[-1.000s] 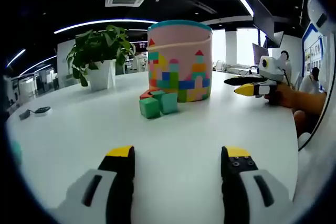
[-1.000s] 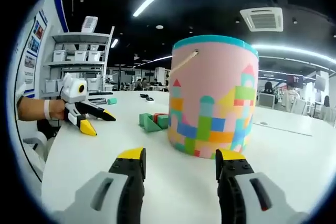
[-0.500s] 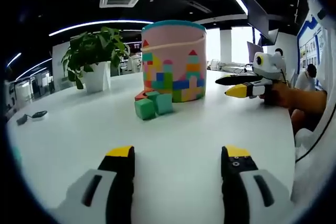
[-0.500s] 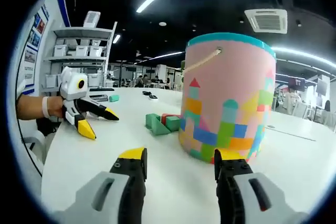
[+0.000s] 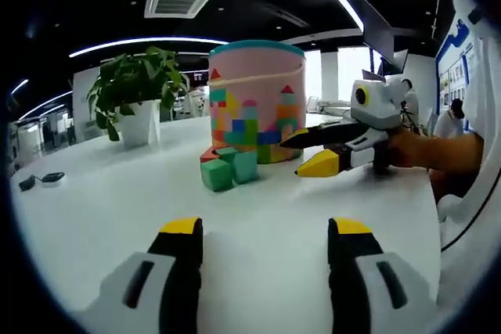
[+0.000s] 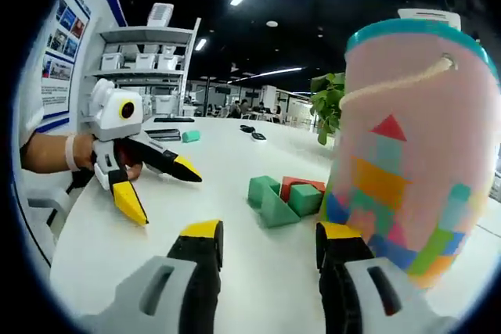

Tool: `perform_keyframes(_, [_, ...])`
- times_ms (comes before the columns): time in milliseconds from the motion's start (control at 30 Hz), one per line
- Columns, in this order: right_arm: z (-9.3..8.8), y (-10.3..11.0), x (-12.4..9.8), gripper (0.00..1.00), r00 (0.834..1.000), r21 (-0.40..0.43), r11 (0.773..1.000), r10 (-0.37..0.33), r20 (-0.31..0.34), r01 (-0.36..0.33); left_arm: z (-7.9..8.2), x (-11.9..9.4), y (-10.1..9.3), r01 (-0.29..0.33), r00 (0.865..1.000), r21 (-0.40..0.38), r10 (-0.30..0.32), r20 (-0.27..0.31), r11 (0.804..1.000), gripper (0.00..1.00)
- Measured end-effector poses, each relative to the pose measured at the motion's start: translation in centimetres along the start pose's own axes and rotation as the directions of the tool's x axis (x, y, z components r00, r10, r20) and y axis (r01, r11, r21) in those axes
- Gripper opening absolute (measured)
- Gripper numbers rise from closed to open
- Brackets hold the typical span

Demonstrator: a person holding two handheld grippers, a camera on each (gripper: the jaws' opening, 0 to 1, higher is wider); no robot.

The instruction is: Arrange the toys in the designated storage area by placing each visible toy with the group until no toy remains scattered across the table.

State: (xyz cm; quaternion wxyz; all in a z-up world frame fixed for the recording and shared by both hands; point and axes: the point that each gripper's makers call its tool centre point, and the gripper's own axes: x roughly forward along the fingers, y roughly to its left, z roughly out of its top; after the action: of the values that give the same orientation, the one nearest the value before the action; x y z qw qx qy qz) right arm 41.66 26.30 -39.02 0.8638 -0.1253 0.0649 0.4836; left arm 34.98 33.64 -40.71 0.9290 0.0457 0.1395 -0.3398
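— What does the left gripper view give you?

— The left gripper (image 5: pixel 262 232) hangs low over the white tabletop (image 5: pixel 117 193), its yellow-tipped black jaws spread wide with nothing between them. Ahead stands a tall pink round storage bucket with a teal rim and a printed block-castle pattern (image 5: pixel 254 99). At its foot sits a small cluster of foam toy blocks: two green cubes (image 5: pixel 231 168) side by side and touching, and a red piece (image 5: pixel 209 154) just behind them, against the bucket's base. The right gripper (image 5: pixel 309 154) comes in from the right, held in a person's hand (image 5: pixel 407 149), jaws parted and empty, tips near the bucket and just right of the blocks. A potted green plant in a white pot (image 5: pixel 133 99) stands farther back on the left, and a small dark object (image 5: pixel 41 181) lies near the left edge of the table.

— And the right gripper view?

— The right gripper (image 6: pixel 266 232) also shows its jaws open and bare. The bucket (image 6: pixel 415 146) looms close on the right, with a rope handle (image 6: pixel 391 87) across its side. The green blocks (image 6: pixel 275 197) and the red piece (image 6: pixel 301 185) lie just left of its base. The left gripper (image 6: pixel 160 185) sits on the left, jaws apart, holding nothing, well apart from the blocks. One small green block (image 6: pixel 190 136) lies far off on the table, alone.
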Motion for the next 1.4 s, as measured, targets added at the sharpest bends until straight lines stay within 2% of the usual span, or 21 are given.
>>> perform_keyframes(133, [0.5, 0.3, 1.5, 0.48, 1.0, -0.017, 1.0, 0.015, 0.004, -0.015, 0.1, 0.0, 0.1, -0.004, 1.0, -0.008, 0.004, 0.007, 1.0, 0.66])
perform_keyframes(267, [0.2, -0.4, 2.5, 0.48, 0.998, 0.041, 0.998, -0.055, -0.037, 0.057, 0.0, 0.1, 0.0, -0.004, 1.0, 0.0, 0.004, 0.0, 1.0, 0.66])
perform_keyframes(333, [0.3, -0.2, 3.0, 0.48, 0.997, 0.034, 0.997, -0.061, -0.045, 0.063, 0.0, 0.1, 0.0, -0.003, 1.0, 0.002, 0.003, -0.002, 1.0, 0.65])
perform_keyframes(400, [0.6, -0.5, 3.5, 0.48, 0.994, -0.047, 0.995, -0.095, -0.059, 0.092, 0.0, 0.1, 0.0, -0.002, 1.0, -0.002, 0.002, -0.001, 1.0, 0.65])
perform_keyframes(500, [1.1, -0.8, 4.1, 0.47, 0.991, -0.05, 0.992, -0.119, -0.056, 0.117, 0.1, 0.2, 0.1, -0.003, 1.0, -0.003, 0.003, 0.001, 1.0, 0.65])
perform_keyframes(567, [1.3, -1.3, 4.5, 0.45, 0.986, -0.082, 0.985, -0.157, -0.054, 0.152, 0.1, 0.1, 0.1, -0.002, 1.0, -0.005, 0.002, 0.004, 1.0, 0.65])
perform_keyframes(700, [0.6, -1.8, 5.0, 0.41, 0.974, -0.133, 0.972, -0.207, -0.091, 0.194, 0.1, 0.2, 0.0, 0.001, 1.0, -0.003, -0.001, 0.002, 1.0, 0.65])
perform_keyframes(800, [0.7, -1.8, 5.1, 0.4, 0.972, -0.121, 0.97, -0.22, -0.083, 0.21, 0.1, 0.2, -0.1, 0.003, 1.0, -0.002, -0.003, 0.003, 1.0, 0.65])
perform_keyframes(1067, [-0.2, -2.1, 5.1, 0.38, 0.962, -0.089, 0.966, -0.25, -0.11, 0.241, 0.1, 0.2, -0.2, 0.004, 1.0, 0.0, -0.004, 0.001, 1.0, 0.66])
perform_keyframes(1400, [-0.8, -2.4, 3.7, 0.34, 0.951, -0.086, 0.959, -0.279, -0.132, 0.27, 0.0, 0.2, -0.2, 0.004, 1.0, 0.001, -0.004, -0.004, 1.0, 0.65])
